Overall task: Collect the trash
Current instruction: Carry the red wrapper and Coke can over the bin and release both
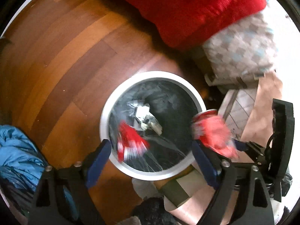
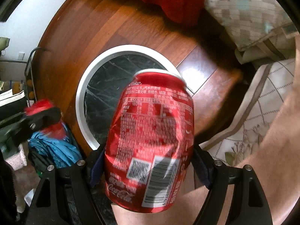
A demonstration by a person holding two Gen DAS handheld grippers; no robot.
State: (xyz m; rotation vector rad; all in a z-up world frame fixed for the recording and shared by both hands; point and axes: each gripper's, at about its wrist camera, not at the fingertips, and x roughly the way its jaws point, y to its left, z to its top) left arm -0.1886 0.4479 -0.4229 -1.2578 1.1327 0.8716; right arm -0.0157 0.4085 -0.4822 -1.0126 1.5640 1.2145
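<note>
Red aluminium fills my right wrist view: a dented cola can (image 2: 150,140) sits between the blue pads of my right gripper (image 2: 150,166), which stands wide, and I cannot tell whether the pads still press its sides. The can's long axis runs along the fingers, its rimmed end pointing away from the camera toward the bin (image 2: 82,86) below. On my left wrist view the left gripper (image 1: 150,161) is spread wide with nothing in its grasp; a blurred red-and-white wrapper (image 1: 131,142) lies beyond its fingertips, inside the bin's rim, apart from both pads. That bin is round and white-rimmed with a dark liner, standing on the wooden floor (image 1: 65,56), and it holds crumpled pale paper (image 1: 146,118) near its middle. From the left camera the can shows at the bin's right edge.
</note>
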